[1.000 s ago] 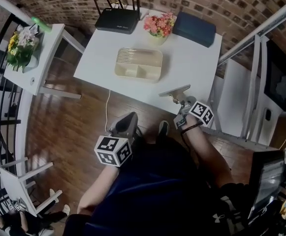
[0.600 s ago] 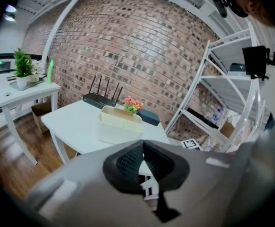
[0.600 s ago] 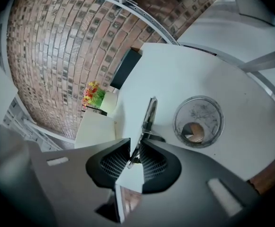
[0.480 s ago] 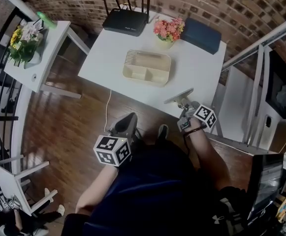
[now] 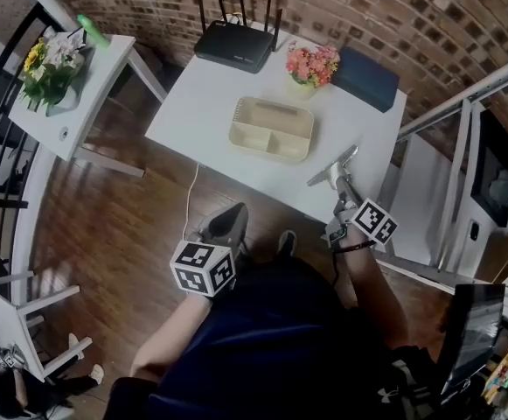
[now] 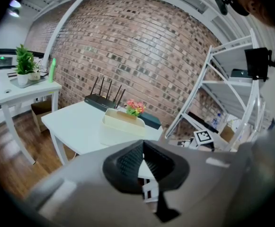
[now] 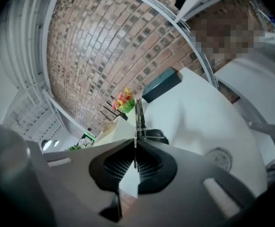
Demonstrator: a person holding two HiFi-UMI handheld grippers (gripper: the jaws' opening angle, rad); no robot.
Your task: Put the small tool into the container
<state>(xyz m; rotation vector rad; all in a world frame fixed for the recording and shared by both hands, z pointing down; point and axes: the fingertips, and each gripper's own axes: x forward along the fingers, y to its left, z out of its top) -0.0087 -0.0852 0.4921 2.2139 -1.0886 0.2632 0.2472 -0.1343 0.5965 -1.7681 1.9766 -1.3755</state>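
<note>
— White table [image 5: 203,103] against a brick wall, beige container [image 5: 271,129] at its middle. And the grippers?
— Left gripper [image 5: 223,226] sits short of the table, jaws together and empty. Right gripper [image 5: 339,182] has just closed its jaws tight on the small tool [image 5: 332,168]. The thin metal piece juts past the tips, near the container's right corner, outside it.

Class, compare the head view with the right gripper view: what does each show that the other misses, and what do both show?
Only the head view: the left claw and the person's dark-clothed lap. Only the right gripper view: the right claw, its jaws just closed, pinching the thin metal edge of the small tool. Both: that tool, the pink flowers, the dark blue box and the white table.
</note>
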